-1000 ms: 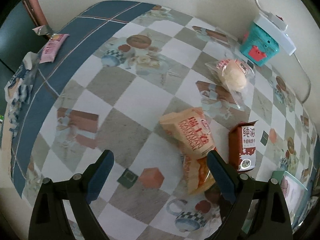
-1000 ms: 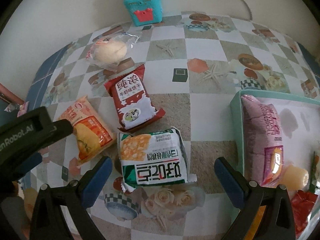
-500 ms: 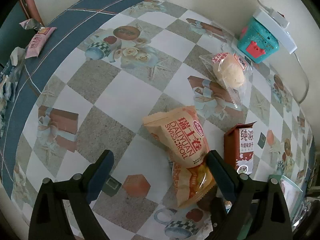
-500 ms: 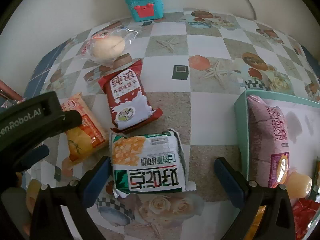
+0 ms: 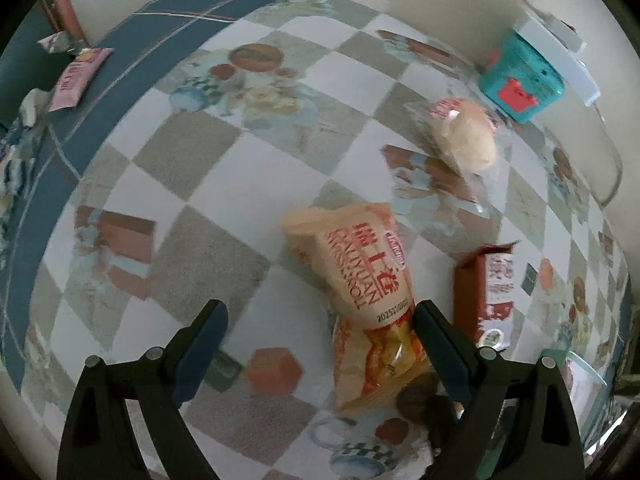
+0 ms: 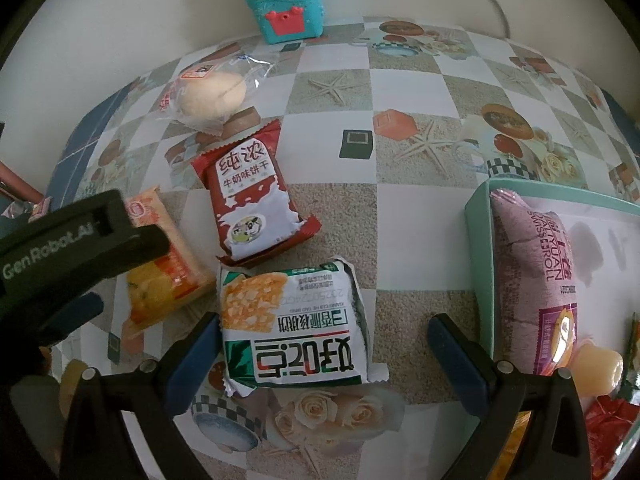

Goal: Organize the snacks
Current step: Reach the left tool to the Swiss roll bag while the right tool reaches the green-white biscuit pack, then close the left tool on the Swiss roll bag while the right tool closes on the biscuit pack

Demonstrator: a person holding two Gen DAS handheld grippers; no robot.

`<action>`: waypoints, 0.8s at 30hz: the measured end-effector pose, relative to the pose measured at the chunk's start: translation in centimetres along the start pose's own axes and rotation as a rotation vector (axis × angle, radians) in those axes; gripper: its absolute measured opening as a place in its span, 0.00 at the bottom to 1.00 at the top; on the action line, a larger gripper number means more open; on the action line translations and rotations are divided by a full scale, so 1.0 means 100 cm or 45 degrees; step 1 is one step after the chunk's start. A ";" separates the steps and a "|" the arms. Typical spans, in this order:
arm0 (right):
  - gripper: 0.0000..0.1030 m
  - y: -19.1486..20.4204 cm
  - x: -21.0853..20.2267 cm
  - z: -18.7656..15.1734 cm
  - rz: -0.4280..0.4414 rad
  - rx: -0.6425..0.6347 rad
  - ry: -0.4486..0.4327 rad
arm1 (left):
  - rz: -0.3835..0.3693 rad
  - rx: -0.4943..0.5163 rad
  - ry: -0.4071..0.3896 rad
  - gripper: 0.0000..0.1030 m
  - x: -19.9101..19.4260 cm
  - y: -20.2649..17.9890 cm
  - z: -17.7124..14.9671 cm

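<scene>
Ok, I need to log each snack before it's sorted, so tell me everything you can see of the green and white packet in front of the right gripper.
The green and white snack packet is a squarish, puffy plastic pouch with crimped ends, printed with large dark characters, a red accent and a picture of golden crumbly pieces. It looks sealed and lies flat on the checked tablecloth, its print upside down to the camera. It sits between the open jaws of the right gripper, close to the left jaw; whether they touch is unclear. Its far edge meets the red milk biscuit packet.
</scene>
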State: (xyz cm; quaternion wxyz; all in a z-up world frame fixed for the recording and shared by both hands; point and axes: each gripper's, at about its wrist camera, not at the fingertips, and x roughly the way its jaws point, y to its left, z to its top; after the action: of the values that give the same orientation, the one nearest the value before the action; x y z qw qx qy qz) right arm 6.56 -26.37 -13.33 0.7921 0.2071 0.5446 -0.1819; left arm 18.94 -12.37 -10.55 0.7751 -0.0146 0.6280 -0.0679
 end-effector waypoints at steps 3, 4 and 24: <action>0.99 0.000 0.000 0.000 -0.001 0.000 0.002 | 0.012 -0.009 0.023 0.92 0.001 0.011 0.004; 0.99 0.000 0.000 0.000 -0.001 -0.002 0.003 | 0.000 -0.013 0.035 0.92 0.001 0.015 0.004; 0.85 0.023 -0.003 -0.004 0.035 -0.094 -0.015 | -0.015 0.035 -0.015 0.75 0.001 0.019 0.005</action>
State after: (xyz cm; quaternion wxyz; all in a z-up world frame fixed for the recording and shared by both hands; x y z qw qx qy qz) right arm 7.31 -24.13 -12.84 0.8048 0.1842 0.5433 -0.1520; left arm 19.56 -10.52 -10.72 0.7785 -0.0078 0.6224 -0.0810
